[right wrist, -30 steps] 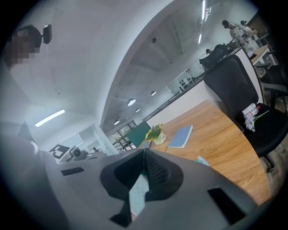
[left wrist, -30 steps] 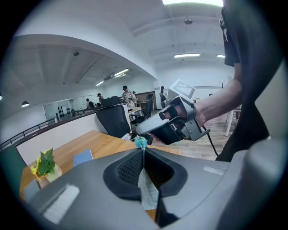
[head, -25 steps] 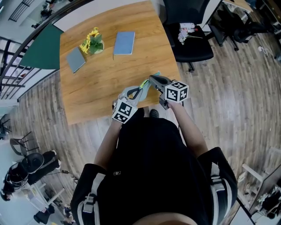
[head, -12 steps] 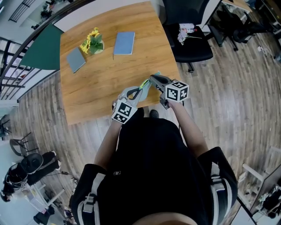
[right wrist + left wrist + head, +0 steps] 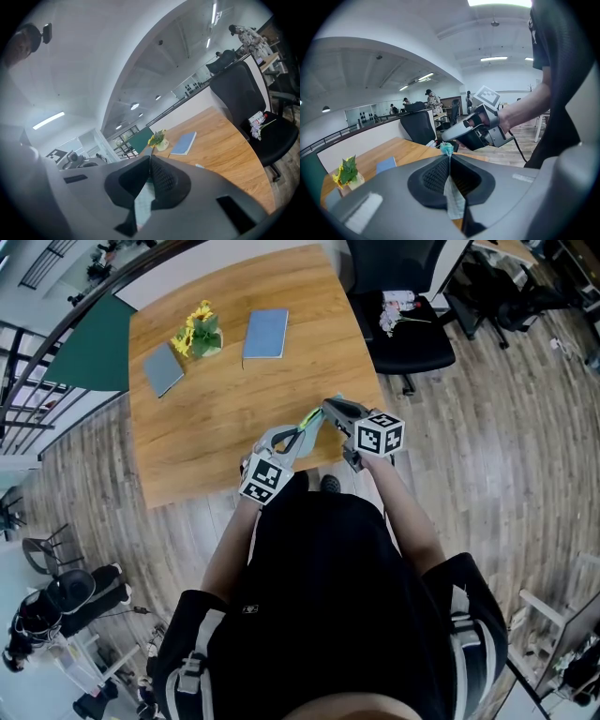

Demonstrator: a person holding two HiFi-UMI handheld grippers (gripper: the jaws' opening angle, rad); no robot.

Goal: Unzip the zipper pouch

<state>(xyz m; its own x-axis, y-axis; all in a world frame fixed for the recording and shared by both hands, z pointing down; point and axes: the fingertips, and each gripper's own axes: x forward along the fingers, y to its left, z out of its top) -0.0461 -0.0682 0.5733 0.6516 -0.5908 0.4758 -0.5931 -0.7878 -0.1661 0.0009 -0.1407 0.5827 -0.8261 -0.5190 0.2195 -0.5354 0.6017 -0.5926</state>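
Note:
A pale green zipper pouch point(image 5: 312, 416) hangs in the air over the near edge of the wooden table point(image 5: 216, 409), held between both grippers. My left gripper point(image 5: 302, 430) is shut on the pouch, with its pale mesh fabric point(image 5: 453, 197) pinched between the jaws and a teal bit point(image 5: 446, 148) at the tips. From the right, my right gripper point(image 5: 327, 409) is shut on the pouch too; pale fabric point(image 5: 143, 202) shows between its closed jaws. Which part each one pinches is hidden. The right gripper point(image 5: 474, 132) shows close ahead in the left gripper view.
At the table's far side lie a blue notebook point(image 5: 265, 332), a grey notebook point(image 5: 162, 367) and a small pot of yellow flowers point(image 5: 197, 331). A black office chair point(image 5: 408, 334) with a small bundle on its seat stands right of the table. Wooden floor surrounds it.

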